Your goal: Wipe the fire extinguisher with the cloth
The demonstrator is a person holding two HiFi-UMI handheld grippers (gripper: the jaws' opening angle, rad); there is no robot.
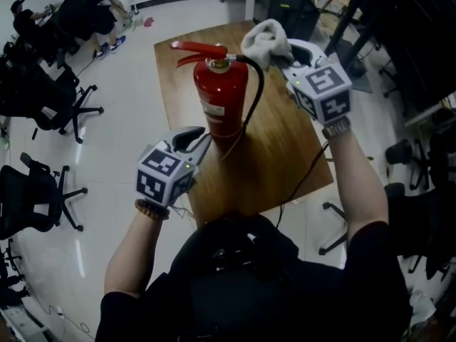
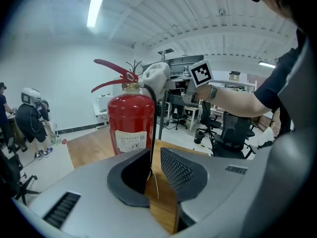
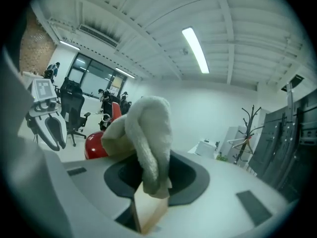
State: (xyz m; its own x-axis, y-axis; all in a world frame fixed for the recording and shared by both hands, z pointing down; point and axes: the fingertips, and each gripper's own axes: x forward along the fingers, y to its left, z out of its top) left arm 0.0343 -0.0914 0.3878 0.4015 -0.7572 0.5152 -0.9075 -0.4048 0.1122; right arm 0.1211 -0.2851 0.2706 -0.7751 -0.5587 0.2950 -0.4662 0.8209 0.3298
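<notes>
Here, only the right gripper view shows the cloth (image 3: 146,138) clamped between the jaws of the right gripper (image 3: 151,185). Only the head view shows the fire extinguisher (image 1: 226,98) standing upright on the wooden table (image 1: 285,162). The left gripper (image 2: 154,170) is closed, near the cylinder's base. Office chairs (image 1: 53,109) stand at left. The extinguisher's black hose (image 1: 258,84) hangs between cylinder and right gripper. The cloth sits beside the valve head; contact cannot be confirmed
</notes>
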